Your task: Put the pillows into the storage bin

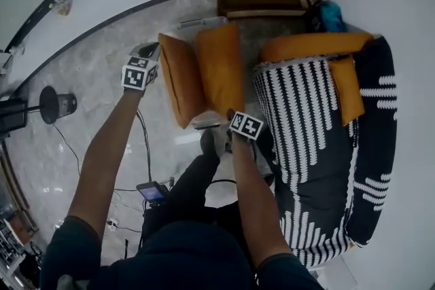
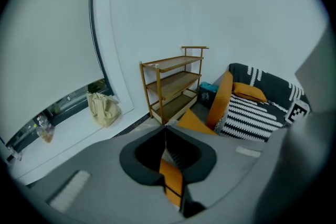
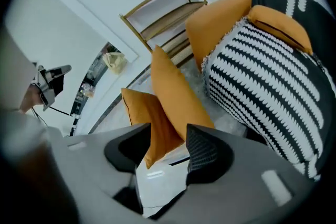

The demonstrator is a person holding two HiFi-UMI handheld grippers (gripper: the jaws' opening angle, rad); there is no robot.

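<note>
- Left gripper (image 2: 167,157) was shut on orange pillow (image 1: 178,78) edge; right gripper (image 3: 168,141) half open around a pillow corner, not clamped.
- Pillows stood on floor (image 1: 88,71) beside striped bin (image 1: 370,146); right probably needed a firm clamp before lifting.

3 views: 1 head, 2 gripper-mounted.
The head view looks steeply down; both gripper views sit close on the orange pillows (image 1: 221,68); all 3 share the wooden shelf (image 2: 173,84).

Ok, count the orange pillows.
4: left pillow and right pillow upright side by side, centre; long pillow and small pillow on the striped fabric, right. Others may be hidden.
</note>
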